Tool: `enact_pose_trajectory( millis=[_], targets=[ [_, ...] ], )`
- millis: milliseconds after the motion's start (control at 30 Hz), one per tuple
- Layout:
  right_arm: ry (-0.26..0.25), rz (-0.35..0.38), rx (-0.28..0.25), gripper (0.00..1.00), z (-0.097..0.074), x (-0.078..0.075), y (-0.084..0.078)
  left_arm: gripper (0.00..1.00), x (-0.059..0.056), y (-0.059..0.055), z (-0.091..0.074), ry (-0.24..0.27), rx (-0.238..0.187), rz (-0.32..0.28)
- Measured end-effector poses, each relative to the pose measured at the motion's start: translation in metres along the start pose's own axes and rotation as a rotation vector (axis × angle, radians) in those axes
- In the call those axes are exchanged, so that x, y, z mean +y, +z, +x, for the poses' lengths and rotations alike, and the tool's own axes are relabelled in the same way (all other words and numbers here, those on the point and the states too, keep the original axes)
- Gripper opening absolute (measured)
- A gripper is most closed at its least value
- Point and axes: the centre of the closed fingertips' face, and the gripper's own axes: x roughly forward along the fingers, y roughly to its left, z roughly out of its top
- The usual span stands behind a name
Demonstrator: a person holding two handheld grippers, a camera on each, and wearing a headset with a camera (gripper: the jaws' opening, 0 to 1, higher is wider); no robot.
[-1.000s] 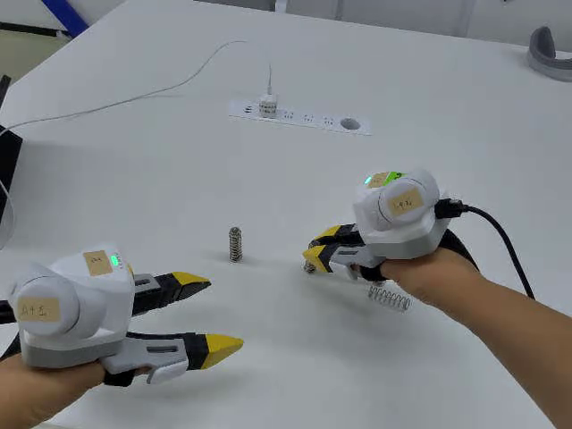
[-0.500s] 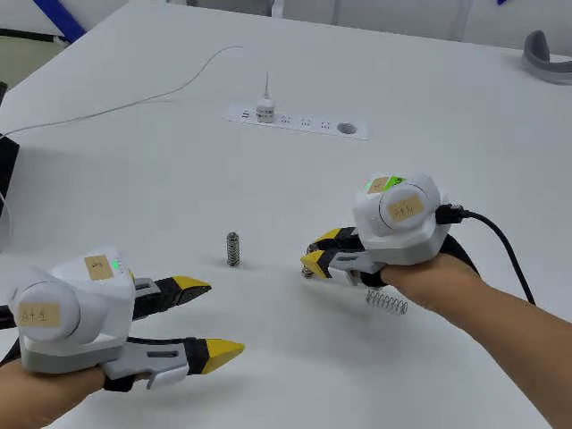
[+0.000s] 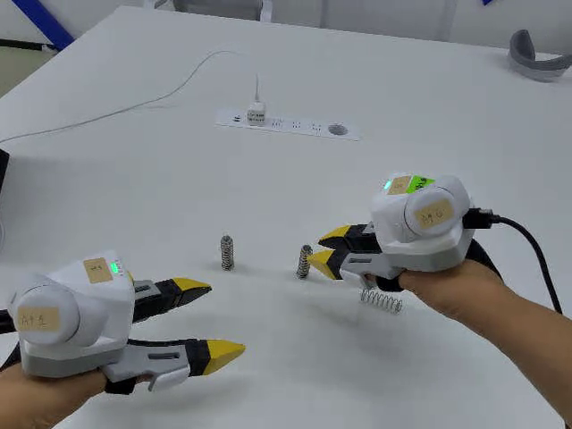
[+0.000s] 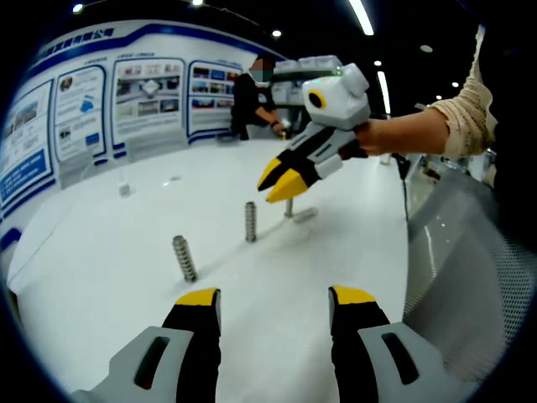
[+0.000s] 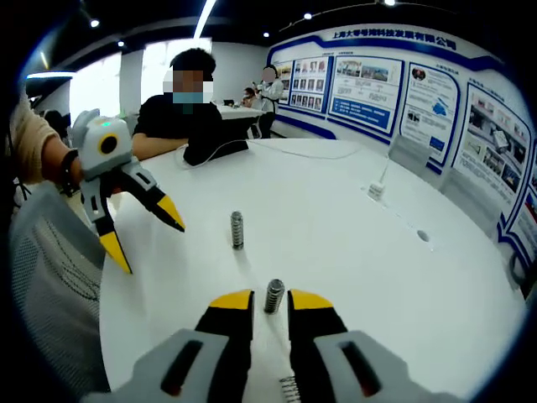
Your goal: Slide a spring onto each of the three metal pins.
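Smooth matt table [image 3: 116, 170], shiny metal spring [image 3: 227, 253], glossy plastic left claw [image 3: 222, 316].

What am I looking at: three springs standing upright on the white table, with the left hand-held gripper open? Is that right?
Not quite. Two stand upright: one spring to the left and a second spring at the right hand-held gripper tips. The third spring lies flat on the white table, as the head view shows. The left hand-held gripper is open.

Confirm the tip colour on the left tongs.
Yellow tips on the left tongs, black behind them; clearest in the left gripper view.
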Motion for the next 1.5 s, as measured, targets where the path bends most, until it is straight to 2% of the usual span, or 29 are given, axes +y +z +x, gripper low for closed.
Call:
enact_pose_trajectory(
  millis=[367, 767, 967, 1233, 1500],
  targets=[
    [-0.011, -0.019, -0.026, 0.18, -0.028, 0.003, -0.002, 0.52, -0.002, 0.003, 0.002, -0.001, -0.004, 0.001],
    [-0.026, -0.018, -0.017, 0.18, -0.050, 0.005, -0.021, 0.52, -0.004, 0.006, 0.004, -0.007, -0.006, 0.005],
    [-0.044, -0.005, -0.009, 0.18, -0.060, 0.001, -0.030, 0.52, -0.005, 0.009, 0.005, -0.010, -0.007, 0.009],
    [-0.062, 0.034, 0.037, 0.18, -0.063, -0.010, -0.061, 0.52, -0.006, 0.010, 0.006, -0.015, -0.006, 0.013],
    [-0.058, 0.061, 0.070, 0.18, -0.060, -0.017, -0.086, 0.52, -0.005, 0.008, 0.006, -0.019, 0.001, 0.014]
  ],
)
